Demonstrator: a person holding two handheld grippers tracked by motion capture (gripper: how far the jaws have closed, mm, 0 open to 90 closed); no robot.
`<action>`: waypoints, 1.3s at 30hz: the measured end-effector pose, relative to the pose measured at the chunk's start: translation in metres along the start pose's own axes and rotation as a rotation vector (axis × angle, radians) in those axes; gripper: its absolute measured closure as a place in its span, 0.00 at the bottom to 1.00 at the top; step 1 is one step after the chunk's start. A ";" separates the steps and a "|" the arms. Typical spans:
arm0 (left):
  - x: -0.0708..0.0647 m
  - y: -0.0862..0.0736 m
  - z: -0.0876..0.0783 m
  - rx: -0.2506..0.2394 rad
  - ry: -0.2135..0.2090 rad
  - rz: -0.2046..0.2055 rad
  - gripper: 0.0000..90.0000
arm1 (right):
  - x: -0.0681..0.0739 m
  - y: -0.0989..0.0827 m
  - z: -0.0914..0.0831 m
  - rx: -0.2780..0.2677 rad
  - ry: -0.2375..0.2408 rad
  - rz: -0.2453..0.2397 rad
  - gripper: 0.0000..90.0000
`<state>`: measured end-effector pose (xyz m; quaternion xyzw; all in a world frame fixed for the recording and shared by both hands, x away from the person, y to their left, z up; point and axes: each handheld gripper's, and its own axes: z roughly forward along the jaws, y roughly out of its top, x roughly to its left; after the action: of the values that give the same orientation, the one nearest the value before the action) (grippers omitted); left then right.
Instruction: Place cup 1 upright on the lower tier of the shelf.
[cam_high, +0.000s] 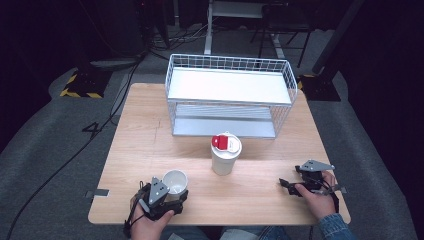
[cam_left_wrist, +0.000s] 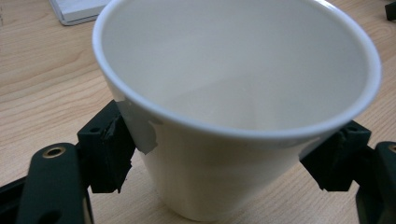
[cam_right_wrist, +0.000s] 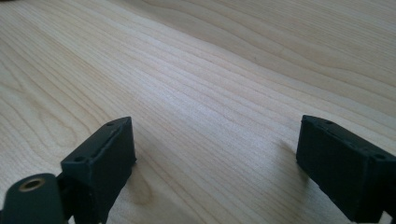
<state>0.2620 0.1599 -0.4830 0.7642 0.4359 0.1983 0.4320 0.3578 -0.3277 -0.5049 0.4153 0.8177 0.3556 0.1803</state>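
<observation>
near the tabletop's front left corner, the left hand-held gripper is clamped on an open white paper cup; squeezing could buckle its thin wall. the right hand-held gripper's jaws stand apart, holding nothing.

I am working in what looks like a lab or recording studio, not a home. Beyond my tongs, past the far edge of the small wooden tabletop, the room is dark, with grey carpet, black cables trailing across it, yellow-and-black hazard-striped stand bases, and metal desk legs.
</observation>
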 end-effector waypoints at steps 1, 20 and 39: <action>0.000 0.000 0.000 -0.001 -0.002 0.001 0.24 | 0.000 0.000 0.000 0.000 0.000 0.000 0.13; 0.006 0.016 -0.011 0.005 0.002 0.021 0.24 | 0.000 0.000 0.000 0.000 0.000 0.000 0.13; 0.019 0.066 -0.028 -0.034 -0.030 0.047 0.24 | 0.000 0.000 0.000 0.001 0.000 -0.003 0.13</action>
<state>0.2861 0.1734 -0.4140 0.7697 0.4078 0.2041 0.4468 0.3580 -0.3274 -0.5050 0.4141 0.8186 0.3548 0.1804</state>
